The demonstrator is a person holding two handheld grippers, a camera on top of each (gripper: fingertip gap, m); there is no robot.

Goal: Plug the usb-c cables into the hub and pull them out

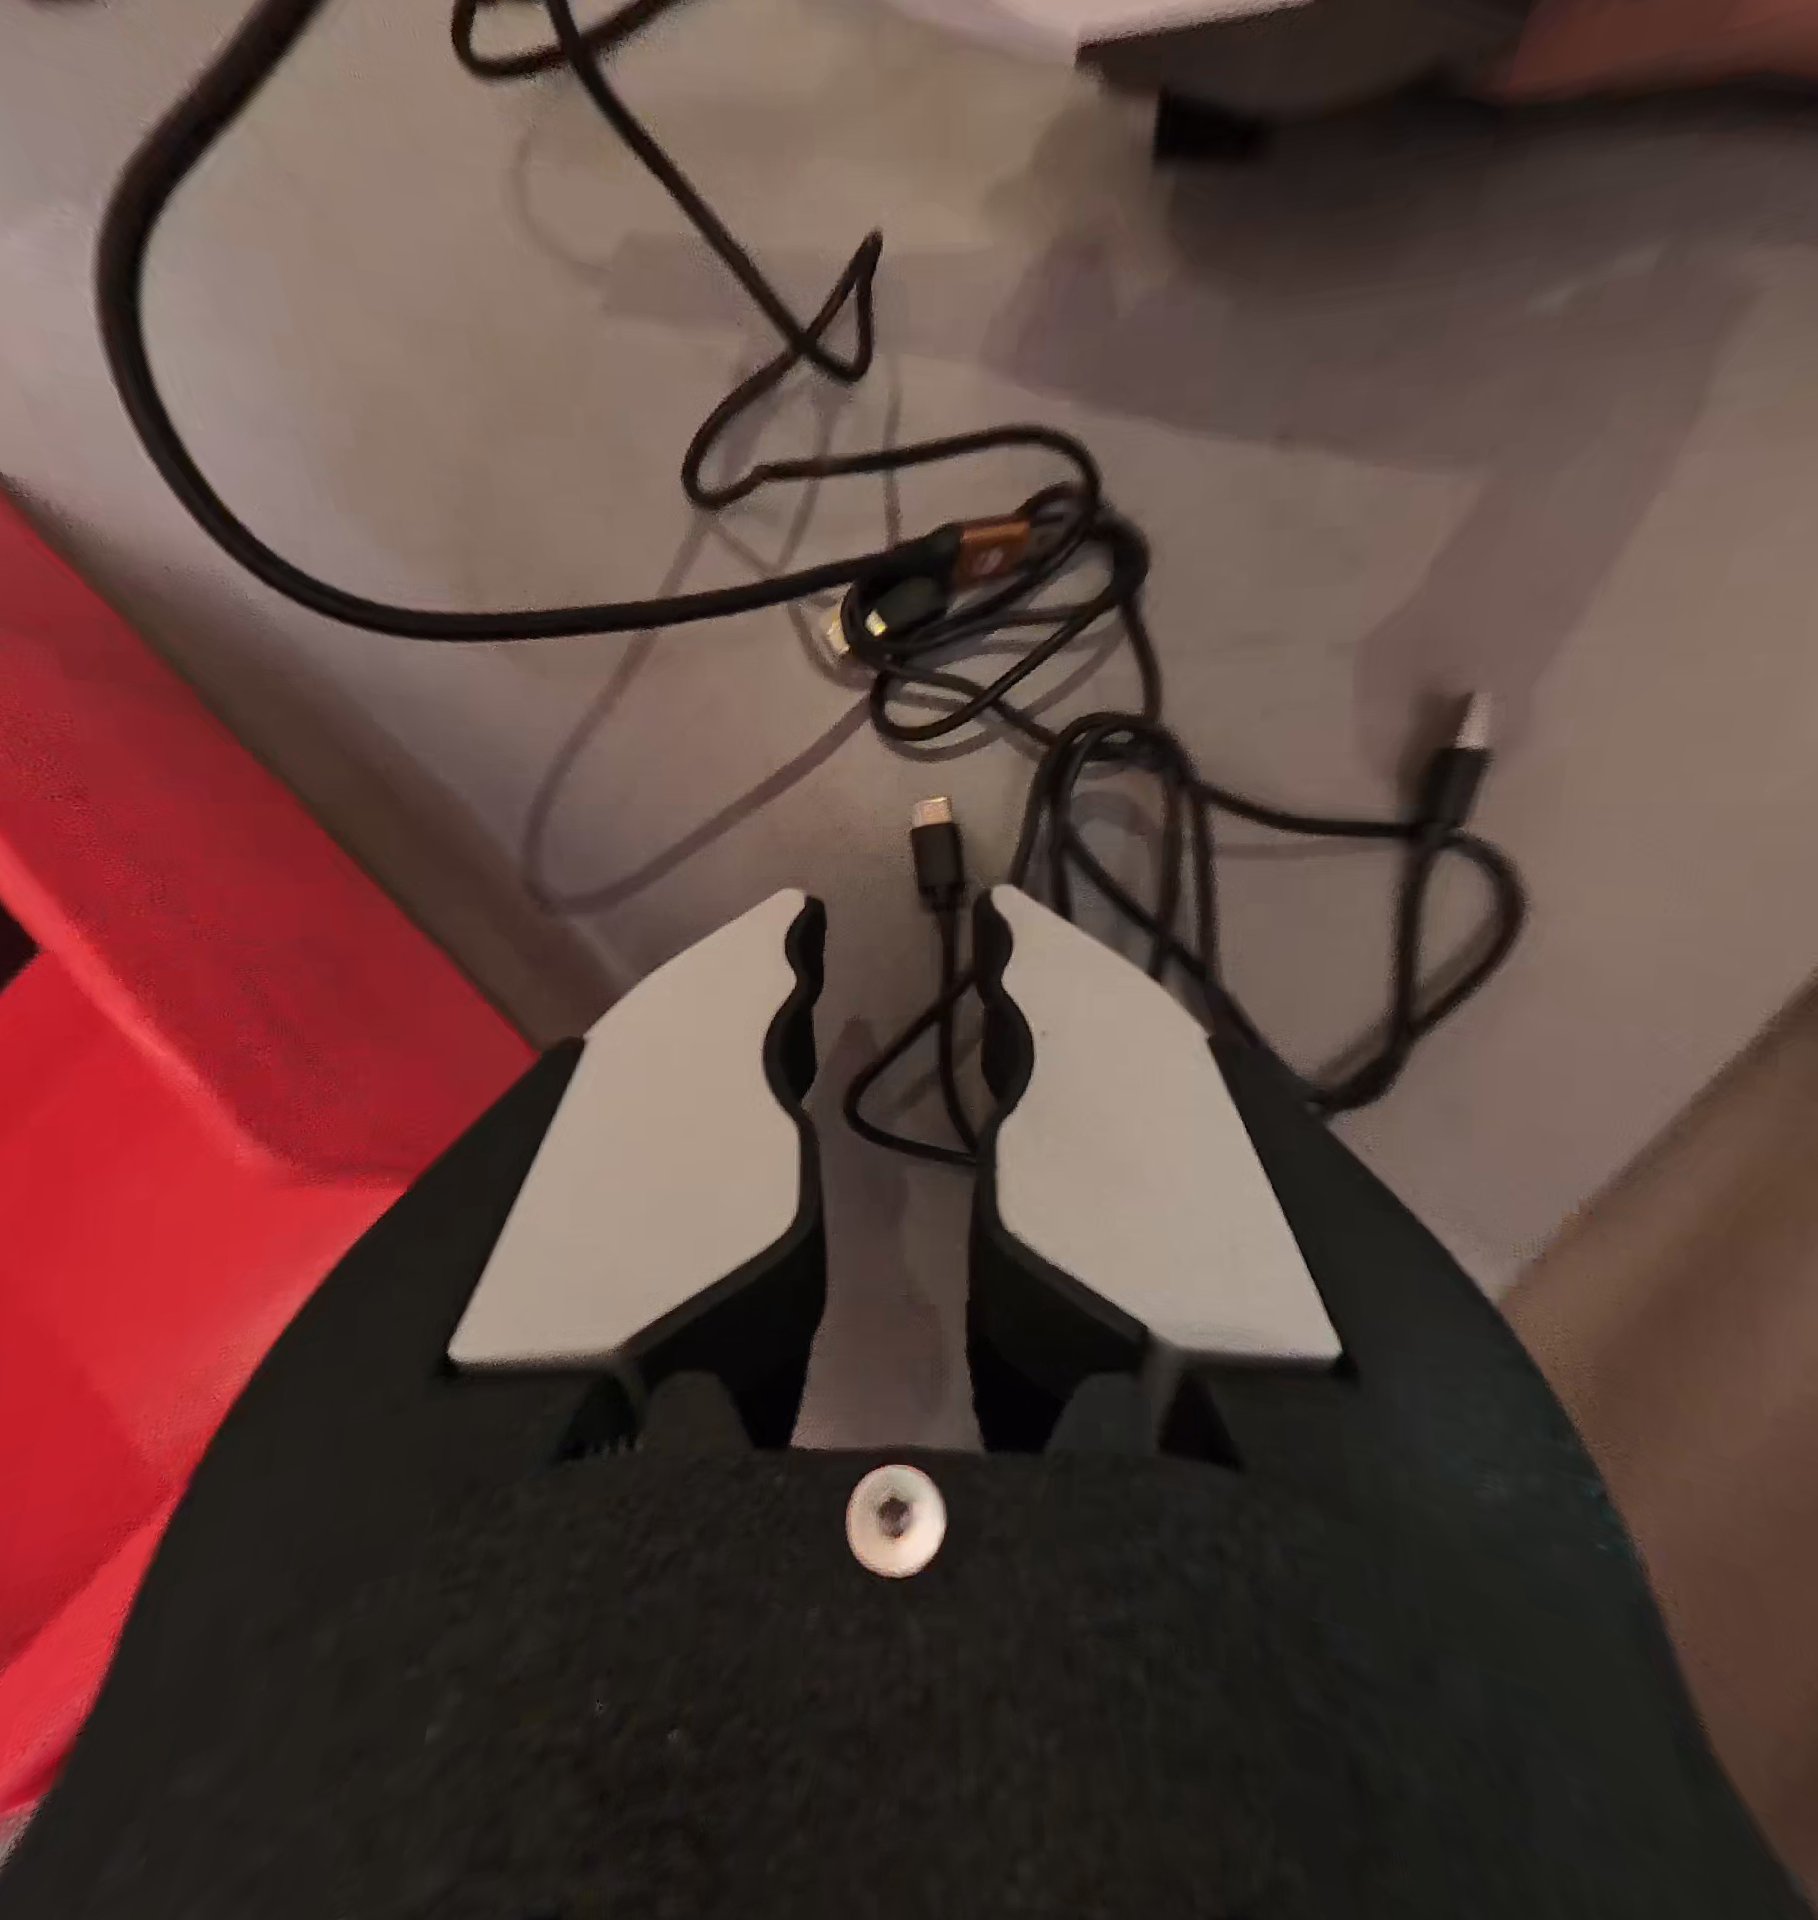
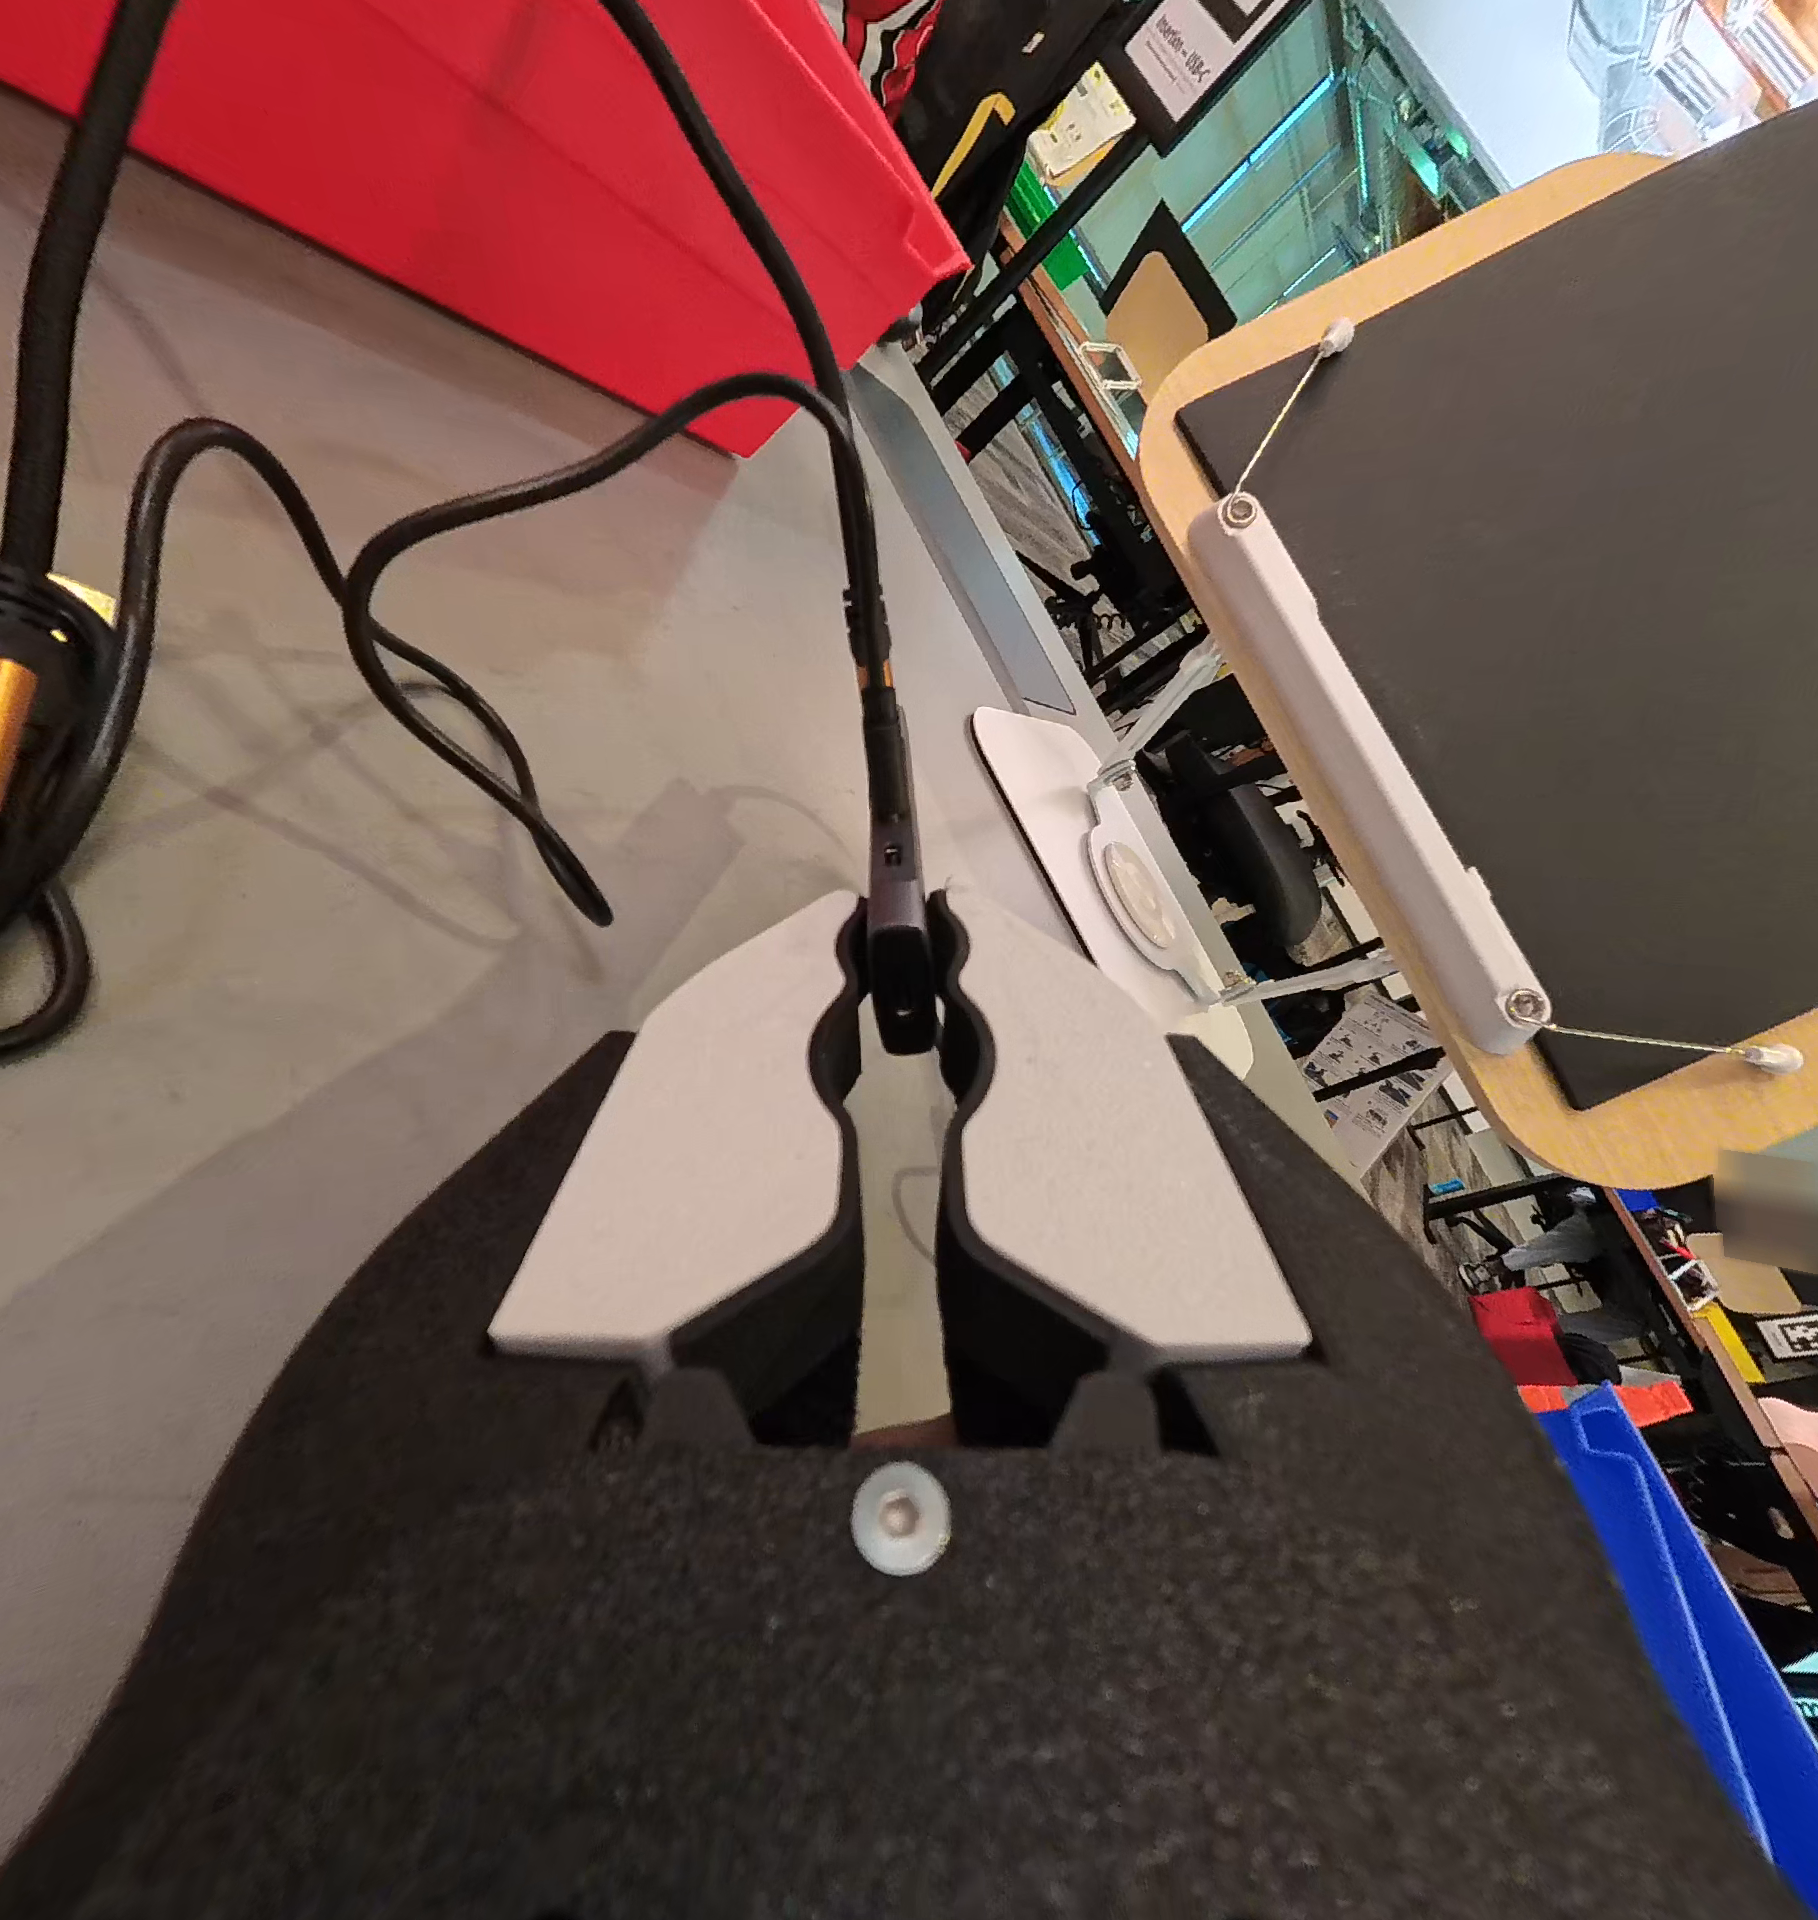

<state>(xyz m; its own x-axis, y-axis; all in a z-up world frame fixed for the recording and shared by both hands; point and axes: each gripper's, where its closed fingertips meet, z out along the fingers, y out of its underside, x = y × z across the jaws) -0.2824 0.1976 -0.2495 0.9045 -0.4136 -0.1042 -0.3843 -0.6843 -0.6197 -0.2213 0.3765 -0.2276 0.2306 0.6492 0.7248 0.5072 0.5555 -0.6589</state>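
Observation:
In the left wrist view my left gripper (image 1: 900, 914) is open and empty just above the grey table. A black USB-C plug (image 1: 934, 836) lies just past the fingertips, and its thin cable runs back between the jaws. A second plug (image 1: 1464, 753) lies to the right. A tangle of black cables with a gold-sleeved connector (image 1: 988, 540) lies farther ahead. In the right wrist view my right gripper (image 2: 900, 920) is shut on a small dark hub (image 2: 900, 982), held above the table. A black cable (image 2: 884, 727) leaves the hub's far end and rises out of view.
A red bin stands at the left (image 1: 105, 935) and shows behind the cables in the right wrist view (image 2: 531, 177). A thick braided cable (image 1: 261, 540) curves across the table. A black board with a wooden rim (image 2: 1570, 582) hangs close on the right. The table edge (image 2: 988, 623) is near the hub. Tip to tip, the grippers are about 20 cm apart.

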